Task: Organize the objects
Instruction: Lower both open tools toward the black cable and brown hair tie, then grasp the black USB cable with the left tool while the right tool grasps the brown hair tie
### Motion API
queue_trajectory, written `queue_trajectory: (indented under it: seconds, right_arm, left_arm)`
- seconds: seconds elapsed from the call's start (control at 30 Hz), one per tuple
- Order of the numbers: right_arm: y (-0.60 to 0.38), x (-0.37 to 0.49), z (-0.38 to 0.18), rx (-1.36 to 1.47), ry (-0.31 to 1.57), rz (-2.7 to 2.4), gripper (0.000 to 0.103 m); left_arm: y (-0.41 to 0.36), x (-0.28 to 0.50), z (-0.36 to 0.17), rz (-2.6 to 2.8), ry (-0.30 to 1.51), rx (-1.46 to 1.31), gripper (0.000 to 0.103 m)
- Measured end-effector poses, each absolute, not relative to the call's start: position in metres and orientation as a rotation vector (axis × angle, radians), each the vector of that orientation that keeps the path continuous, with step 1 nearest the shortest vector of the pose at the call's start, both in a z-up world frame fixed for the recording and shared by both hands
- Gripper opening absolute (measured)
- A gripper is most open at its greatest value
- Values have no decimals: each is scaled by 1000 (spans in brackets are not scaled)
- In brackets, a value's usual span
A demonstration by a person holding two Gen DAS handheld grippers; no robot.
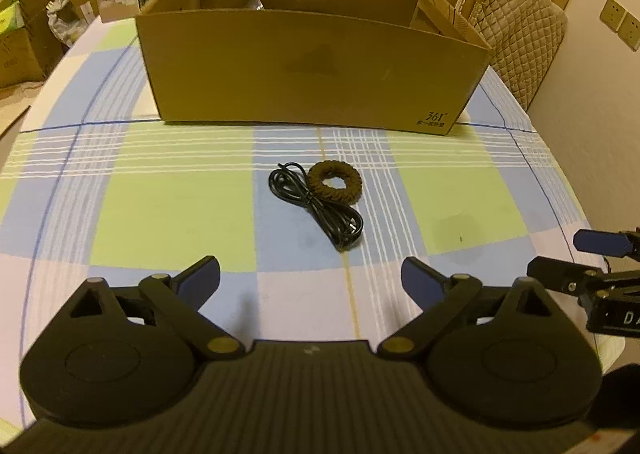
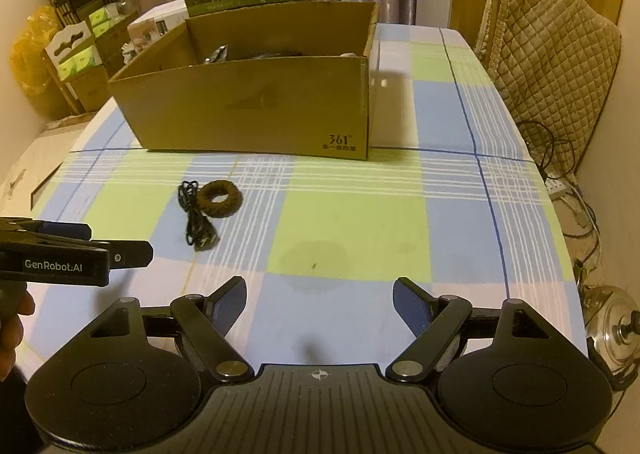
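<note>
Your left gripper, jaws spread and empty, faces the black cable and brown hair tie lying mid-table before the cardboard box. The cable's long axis slants toward your right. Your right gripper, also spread, sits farther off.

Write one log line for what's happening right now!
left gripper open, empty | right gripper open, empty | black cable touching brown hair tie on tablecloth | cardboard box behind
</note>
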State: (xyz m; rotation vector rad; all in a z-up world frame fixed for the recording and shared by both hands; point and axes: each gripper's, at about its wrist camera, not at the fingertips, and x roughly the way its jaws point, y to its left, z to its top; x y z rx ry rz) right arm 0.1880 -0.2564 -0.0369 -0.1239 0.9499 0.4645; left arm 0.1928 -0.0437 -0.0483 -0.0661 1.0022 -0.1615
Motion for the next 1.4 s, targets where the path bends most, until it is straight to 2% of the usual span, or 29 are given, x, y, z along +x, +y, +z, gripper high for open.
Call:
queue_trajectory:
  seconds: [0.43,0.57,0.67,0.73,0.77,0.8,0.9,0.97,1.27,1.4]
  right_arm:
    - [-254,215,-55,-126,984,449,69]
    - [-252,221,-57,-126,985,450,69]
    - [-250,225,-59,-128,992,450,69]
    - [-248,227,-61,-126,996,452,69]
    - [-247,228,-61,-124,999,453,69]
    - [-246,229,-62,-122,1001,456,69]
    - [-241,230,-64,-125,1002,465,69]
    - [-237,231,-66,-129,1004,473,69]
    - [-206,231,-76,-135,995,554,69]
    - [-188,231,-81,-143,976,615,69]
  left_arm:
    - [-53,246,-82,-164,1044,-116,83]
    - [-55,256,-93,-166,1060,-113,68]
    - [-56,260,-100,-173,1061,-100,66]
    - [-55,261,-101,-176,1049,-86,61]
    - [-54,262,-100,-177,1046,-83,54]
    - [-53,262,-100,-180,1044,-77,42]
    - [-47,264,-98,-187,1052,-42,23]
    - [-41,264,-95,-188,1055,-17,19]
    - [-6,250,-91,-185,1060,137,19]
    - [7,247,-90,-194,1055,122,25]
